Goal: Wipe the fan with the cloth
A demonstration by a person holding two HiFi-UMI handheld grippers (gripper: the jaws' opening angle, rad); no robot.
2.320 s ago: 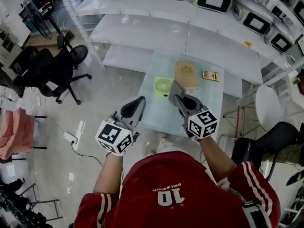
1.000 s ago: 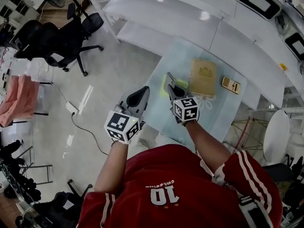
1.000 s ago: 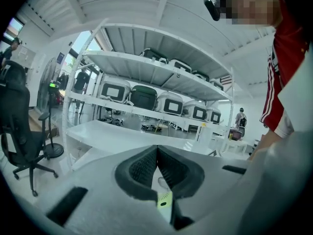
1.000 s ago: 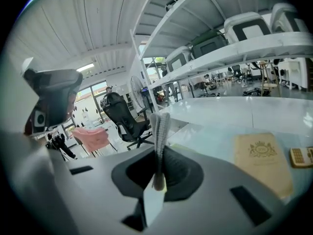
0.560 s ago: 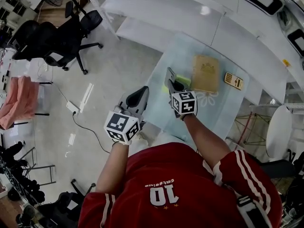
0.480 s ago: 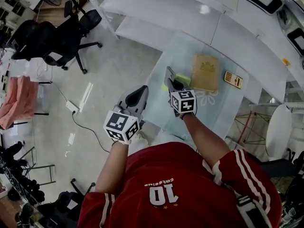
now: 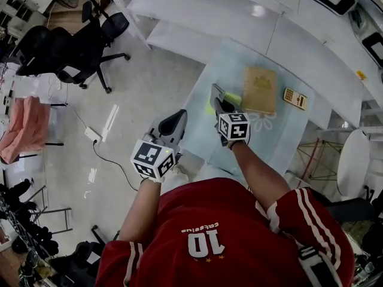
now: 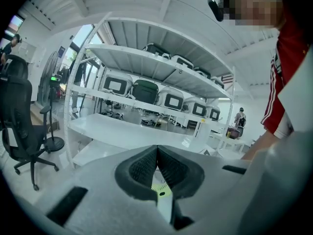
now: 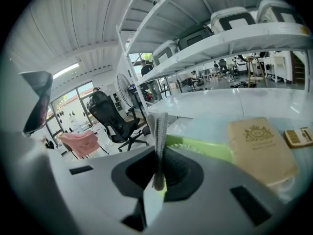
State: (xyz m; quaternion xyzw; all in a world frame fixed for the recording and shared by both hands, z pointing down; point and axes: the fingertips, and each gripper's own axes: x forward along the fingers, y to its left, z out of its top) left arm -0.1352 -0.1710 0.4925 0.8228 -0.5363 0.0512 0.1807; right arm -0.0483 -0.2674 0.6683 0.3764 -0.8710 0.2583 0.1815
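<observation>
A small green fan (image 7: 232, 99) lies flat on the glass table (image 7: 206, 137), next to a tan box. My right gripper (image 7: 218, 101) hovers over the fan's left part, shut on a folded grey cloth (image 7: 213, 92). In the right gripper view the cloth (image 9: 160, 129) stands up from the shut jaws (image 9: 159, 153), with the fan (image 9: 198, 147) just beyond. My left gripper (image 7: 178, 116) hangs off the table's left edge, shut and empty. Its own view shows the jaws (image 8: 157, 149) closed, with a sliver of the fan (image 8: 160, 188) below them.
A tan box (image 7: 259, 90) and a calculator (image 7: 295, 98) lie right of the fan. White shelving (image 7: 203, 23) runs along the far side. Black office chairs (image 7: 72, 46) stand at the left on the floor, and a pink cloth (image 7: 21, 129) hangs at the far left.
My right gripper has carried the cloth forward from the table's near part to above the fan. In the last second it only edged right. The left gripper has stayed put.
</observation>
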